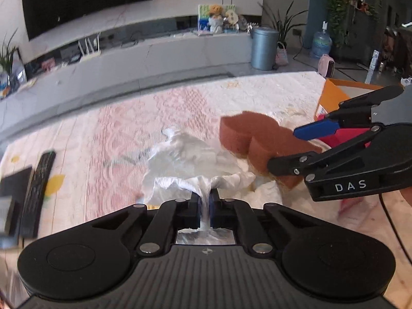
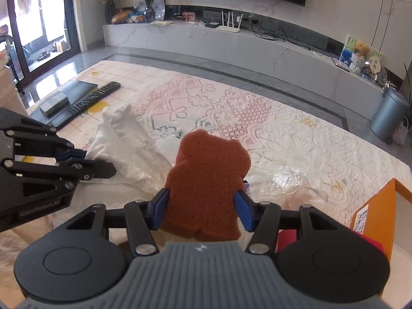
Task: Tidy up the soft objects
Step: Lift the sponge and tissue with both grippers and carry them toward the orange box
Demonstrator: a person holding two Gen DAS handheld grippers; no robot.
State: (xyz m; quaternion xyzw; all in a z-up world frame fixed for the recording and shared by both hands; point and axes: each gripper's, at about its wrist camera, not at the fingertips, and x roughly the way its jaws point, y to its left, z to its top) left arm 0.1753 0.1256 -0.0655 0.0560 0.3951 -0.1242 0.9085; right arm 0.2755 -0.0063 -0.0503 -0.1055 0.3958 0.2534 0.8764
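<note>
My left gripper is shut on the rim of a thin white plastic bag that lies crumpled on the lace cloth. My right gripper is shut on a brown bear-shaped sponge and holds it upright just right of the bag. In the left wrist view the sponge hangs over the bag's right side, with the right gripper coming in from the right. The left gripper shows at the left of the right wrist view, pinching the bag.
An orange cardboard box with a red item inside stands at the right. Clear crumpled plastic lies next to it. A remote control and a dark flat case lie far left on the patterned cloth.
</note>
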